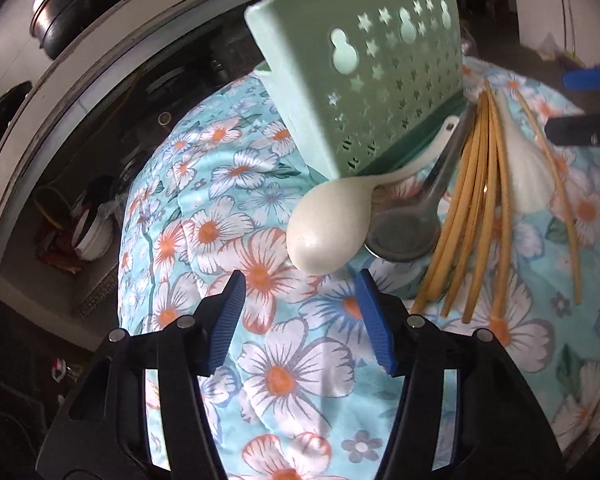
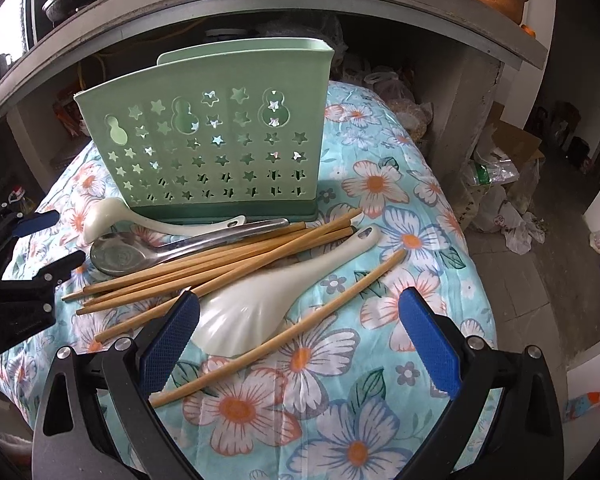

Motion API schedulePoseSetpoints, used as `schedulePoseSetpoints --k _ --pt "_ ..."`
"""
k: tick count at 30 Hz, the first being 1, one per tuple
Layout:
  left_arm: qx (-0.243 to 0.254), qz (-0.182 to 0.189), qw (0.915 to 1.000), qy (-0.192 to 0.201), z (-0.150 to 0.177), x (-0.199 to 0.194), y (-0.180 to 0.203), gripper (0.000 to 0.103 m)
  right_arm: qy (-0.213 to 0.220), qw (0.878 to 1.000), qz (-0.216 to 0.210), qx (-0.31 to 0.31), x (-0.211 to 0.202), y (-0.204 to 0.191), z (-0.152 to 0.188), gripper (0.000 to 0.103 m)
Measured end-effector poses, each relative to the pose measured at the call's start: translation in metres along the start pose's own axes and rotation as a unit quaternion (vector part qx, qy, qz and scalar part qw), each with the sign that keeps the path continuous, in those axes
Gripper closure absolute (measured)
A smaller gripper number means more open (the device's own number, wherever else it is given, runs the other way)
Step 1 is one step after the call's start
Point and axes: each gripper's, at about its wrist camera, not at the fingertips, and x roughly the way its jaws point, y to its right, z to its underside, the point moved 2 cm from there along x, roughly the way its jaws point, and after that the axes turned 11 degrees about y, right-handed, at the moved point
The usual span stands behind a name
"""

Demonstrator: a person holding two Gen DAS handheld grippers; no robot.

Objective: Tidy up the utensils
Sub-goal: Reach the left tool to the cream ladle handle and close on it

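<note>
A green perforated utensil holder point(image 2: 216, 148) stands upright on the floral cloth; it also shows in the left wrist view point(image 1: 364, 92). In front of it lie a white ceramic spoon point(image 1: 328, 236) point(image 2: 112, 216), a metal spoon point(image 1: 404, 232) point(image 2: 148, 252), a bundle of wooden chopsticks point(image 1: 472, 208) point(image 2: 220, 264), a large white spoon point(image 2: 276, 296) point(image 1: 528, 168) and one separate chopstick point(image 2: 284, 332). My left gripper point(image 1: 300, 316) is open and empty, just short of the white ceramic spoon's bowl. My right gripper point(image 2: 300, 344) is open and empty over the large white spoon's bowl and the separate chopstick.
The floral cloth point(image 2: 380, 420) covers a small table that drops off at its right edge and at its left edge point(image 1: 132, 240). A concrete shelf point(image 2: 260, 12) with pots stands behind. Bags and clutter point(image 2: 500, 184) lie on the floor to the right.
</note>
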Motion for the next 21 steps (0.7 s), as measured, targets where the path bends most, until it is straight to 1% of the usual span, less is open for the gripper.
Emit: schedulePoseSetpoints --k 3,5,6,7,8,9,10,13,15,18,21 --pt "0.025 0.007 0.9997 0.002 0.001 0.012 0.003 0.050 -0.002 1.000 0.003 0.003 0.004 -0.001 -0.003 0.006" --pt "0.036 0.005 0.9993 0.011 -0.001 0.017 0.002 0.053 -0.004 1.000 0.007 0.008 0.006 0.001 -0.004 0.006" --pt "0.038 0.002 0.9991 0.016 -0.002 0.018 0.001 0.060 -0.005 1.000 0.009 0.011 0.007 0.002 -0.004 0.006" --pt "0.037 0.001 0.9991 0.022 -0.004 0.018 -0.001 0.064 -0.007 1.000 0.010 0.014 0.008 0.004 -0.005 0.006" --pt "0.031 0.002 0.9991 0.029 -0.006 0.017 -0.004 0.066 -0.008 1.000 0.012 0.018 0.008 0.005 -0.005 0.006" --pt "0.024 0.005 0.9991 0.035 -0.009 0.016 -0.008 0.071 -0.009 1.000 0.013 0.021 0.009 0.006 -0.005 0.006" --pt "0.015 0.011 0.9989 0.042 -0.011 0.014 -0.011 0.075 -0.009 1.000 0.014 0.023 0.010 0.007 -0.005 0.006" --pt "-0.011 0.022 0.9977 0.063 -0.018 0.009 -0.022 0.080 -0.013 0.999 0.015 0.027 0.012 0.008 -0.004 0.006" --pt "-0.039 0.034 0.9961 0.071 -0.022 0.009 -0.027 0.083 -0.015 0.999 0.015 0.027 0.012 0.008 -0.004 0.006" --pt "-0.082 0.048 0.9926 0.076 -0.025 0.014 -0.035 0.084 -0.011 0.999 0.018 0.029 0.012 0.010 -0.005 0.006" --pt "-0.110 0.050 0.9897 0.077 -0.023 0.018 -0.037 0.084 -0.011 0.999 0.021 0.032 0.010 0.010 -0.005 0.006"
